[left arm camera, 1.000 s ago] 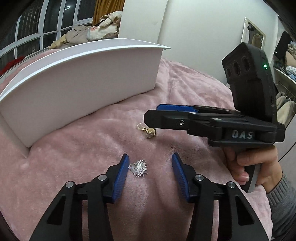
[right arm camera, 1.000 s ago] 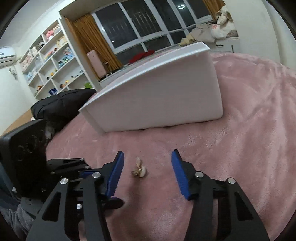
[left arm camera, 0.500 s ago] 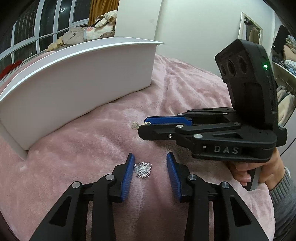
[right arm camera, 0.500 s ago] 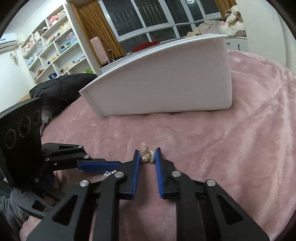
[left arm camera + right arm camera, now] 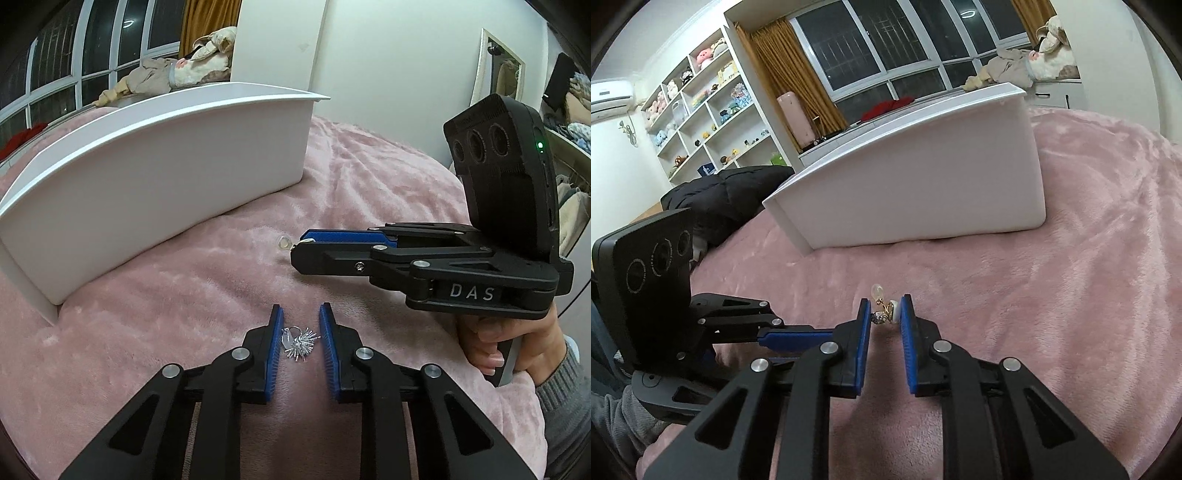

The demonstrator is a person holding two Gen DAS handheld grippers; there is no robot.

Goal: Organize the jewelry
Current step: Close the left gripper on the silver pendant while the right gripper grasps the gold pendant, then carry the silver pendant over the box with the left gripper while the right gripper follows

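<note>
Left wrist view: pink blanket (image 5: 369, 192) covers the bed, w/ the white box (image 5: 155, 192) standing far left, prob where the pieces go. My right gripper (image 5: 883, 317) is clamped on the gold earring (image 5: 882, 312), pinched at the tips so the drop pokes out past them. My left gripper (image 5: 300, 332) has jaws narrowed but apart, straddling the silver earring (image 5: 299, 341), which lies on the blanket touching the left pad, ready for the squeeze.
</note>
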